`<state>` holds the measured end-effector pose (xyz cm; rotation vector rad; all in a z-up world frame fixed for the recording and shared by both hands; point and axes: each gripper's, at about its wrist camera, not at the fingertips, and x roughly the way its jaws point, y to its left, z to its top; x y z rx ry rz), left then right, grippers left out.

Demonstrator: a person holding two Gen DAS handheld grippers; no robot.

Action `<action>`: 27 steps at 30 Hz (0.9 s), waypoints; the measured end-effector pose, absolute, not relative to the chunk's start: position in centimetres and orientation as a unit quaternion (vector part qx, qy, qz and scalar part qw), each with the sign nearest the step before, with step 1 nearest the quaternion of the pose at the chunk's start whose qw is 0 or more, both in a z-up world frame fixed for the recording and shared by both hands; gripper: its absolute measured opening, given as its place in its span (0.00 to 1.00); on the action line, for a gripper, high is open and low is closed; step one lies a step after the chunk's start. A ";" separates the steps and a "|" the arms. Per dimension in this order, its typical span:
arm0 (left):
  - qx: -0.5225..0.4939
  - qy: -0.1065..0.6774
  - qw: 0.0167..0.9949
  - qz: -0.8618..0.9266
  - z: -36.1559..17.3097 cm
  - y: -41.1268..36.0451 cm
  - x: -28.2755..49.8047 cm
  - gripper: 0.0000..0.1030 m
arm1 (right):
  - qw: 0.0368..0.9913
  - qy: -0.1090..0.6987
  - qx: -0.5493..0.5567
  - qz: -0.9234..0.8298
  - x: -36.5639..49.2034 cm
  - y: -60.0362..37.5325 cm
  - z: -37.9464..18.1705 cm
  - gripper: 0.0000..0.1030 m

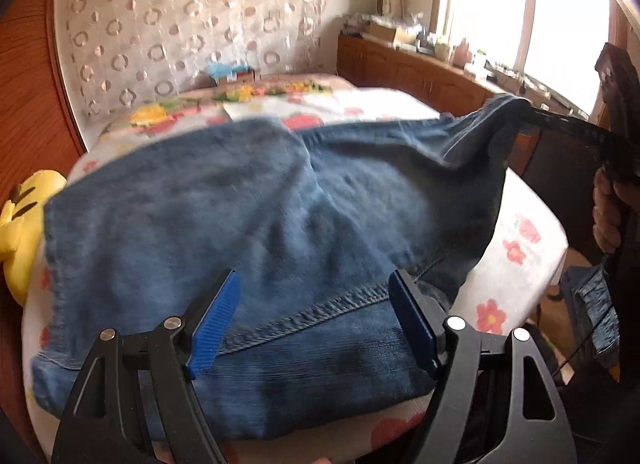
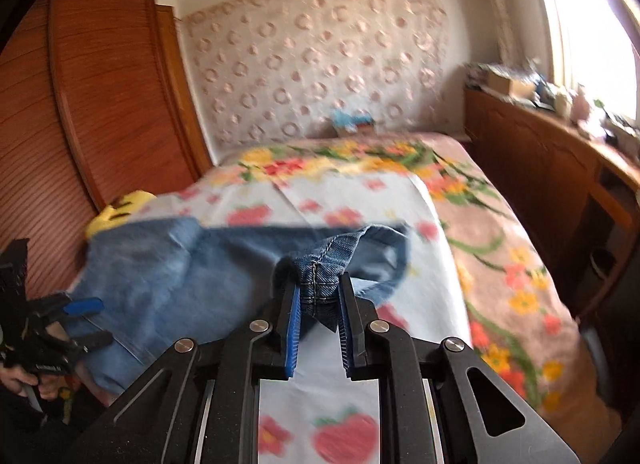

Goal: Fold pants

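Blue denim pants (image 1: pixel 256 215) lie spread across the bed, with a stitched hem near the front edge. My left gripper (image 1: pixel 316 292) is open, its blue pads wide apart just above the hem. My right gripper (image 2: pixel 318 288) is shut on a seamed corner of the pants (image 2: pixel 320 264) and holds it lifted above the bed. In the left wrist view the right gripper (image 1: pixel 532 113) shows at the far right, pulling that corner up and taut. In the right wrist view the left gripper (image 2: pixel 86 322) shows at the lower left, at the pants' near edge.
The bed (image 2: pixel 352 199) has a white sheet with strawberries and flowers. A yellow plush toy (image 1: pixel 24 219) lies at its left side by a wooden wardrobe (image 2: pixel 80 103). A wooden cabinet (image 2: pixel 540 159) with clutter runs under the bright window on the right.
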<state>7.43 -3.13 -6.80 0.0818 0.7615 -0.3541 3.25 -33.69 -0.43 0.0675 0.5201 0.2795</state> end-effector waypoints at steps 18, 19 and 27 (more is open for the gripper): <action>-0.016 0.349 0.930 -0.117 -4.5 4.9 5.8 0.75 | 0.903 0.228 -0.071 0.356 6.0 -15.3 4.6 0.16; -0.017 0.351 0.929 -0.116 -4.7 5.2 5.9 0.75 | 0.901 0.236 -0.079 0.355 6.4 -14.7 3.9 0.17; -0.021 0.363 0.924 -0.119 -5.6 5.5 6.4 0.75 | 0.901 0.256 -0.098 0.337 7.5 -14.8 1.5 0.39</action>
